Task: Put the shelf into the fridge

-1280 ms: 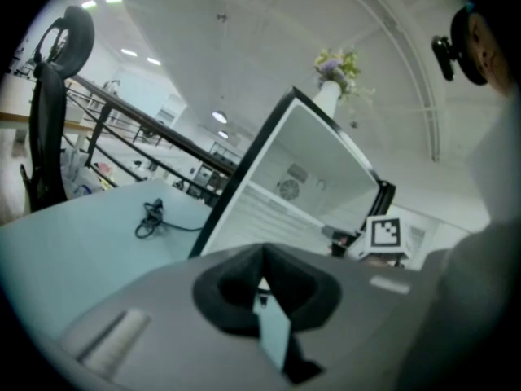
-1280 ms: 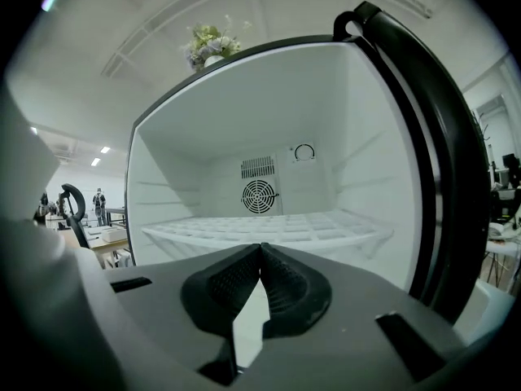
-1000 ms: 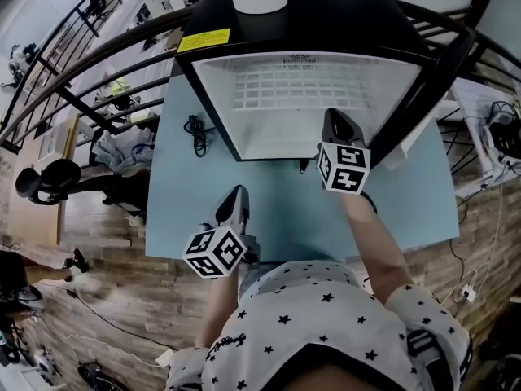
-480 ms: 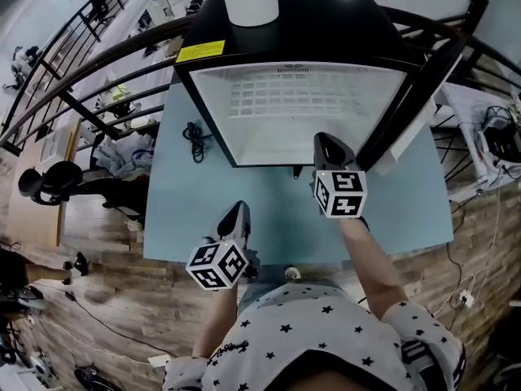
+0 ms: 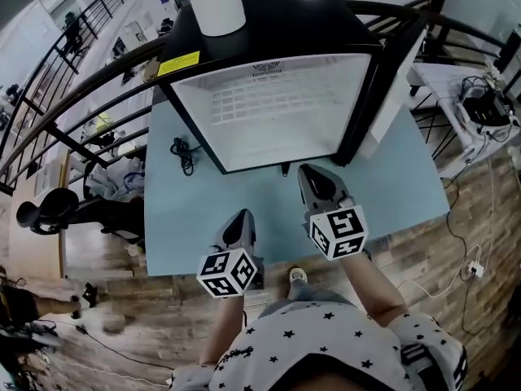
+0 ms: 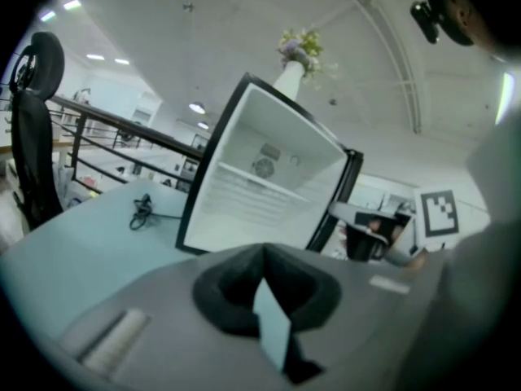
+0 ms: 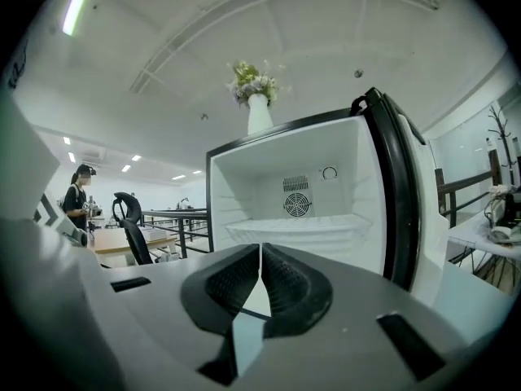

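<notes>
The black mini fridge (image 5: 326, 27) stands on the light blue table (image 5: 183, 218) with its door (image 5: 392, 76) swung open to the right. A white wire shelf (image 5: 260, 104) lies inside across the white cabinet; it also shows in the right gripper view as the shelf (image 7: 297, 226) below a round fan grille. My left gripper (image 5: 239, 217) hovers over the table's near part, shut and empty. My right gripper (image 5: 313, 174) is just in front of the fridge's mouth, also shut with nothing in it. Both point toward the fridge (image 6: 269, 177).
A white vase (image 5: 216, 2) with flowers stands on top of the fridge. A black coiled cable (image 5: 181, 153) lies on the table left of the fridge. Dark railings (image 5: 89, 63) run behind the table. A person (image 7: 79, 195) stands far off at left.
Both grippers have drawn back from the fridge toward my body. The right one was at the fridge's opening and now sits clear in front of it. The shelf stays inside.
</notes>
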Action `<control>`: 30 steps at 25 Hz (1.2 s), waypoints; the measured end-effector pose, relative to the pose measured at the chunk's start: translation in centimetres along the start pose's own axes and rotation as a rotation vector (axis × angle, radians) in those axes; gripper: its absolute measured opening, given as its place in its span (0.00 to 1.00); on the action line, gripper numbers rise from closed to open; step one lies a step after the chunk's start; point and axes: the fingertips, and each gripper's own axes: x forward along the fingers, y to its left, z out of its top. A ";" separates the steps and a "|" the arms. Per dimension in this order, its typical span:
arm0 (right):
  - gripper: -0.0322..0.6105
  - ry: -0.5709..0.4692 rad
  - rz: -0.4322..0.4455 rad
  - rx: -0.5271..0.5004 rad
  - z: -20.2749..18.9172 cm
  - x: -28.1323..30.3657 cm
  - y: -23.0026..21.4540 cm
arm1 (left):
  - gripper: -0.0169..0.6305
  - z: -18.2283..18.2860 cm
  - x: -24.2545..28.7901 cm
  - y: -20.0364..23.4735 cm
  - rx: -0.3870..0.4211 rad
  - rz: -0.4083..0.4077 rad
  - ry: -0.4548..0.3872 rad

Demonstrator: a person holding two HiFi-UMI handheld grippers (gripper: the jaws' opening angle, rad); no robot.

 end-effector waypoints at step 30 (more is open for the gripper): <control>0.08 0.002 -0.069 0.088 -4.1 -21.0 16.2 | 0.04 -7.2 -19.4 -2.3 0.016 -0.132 0.024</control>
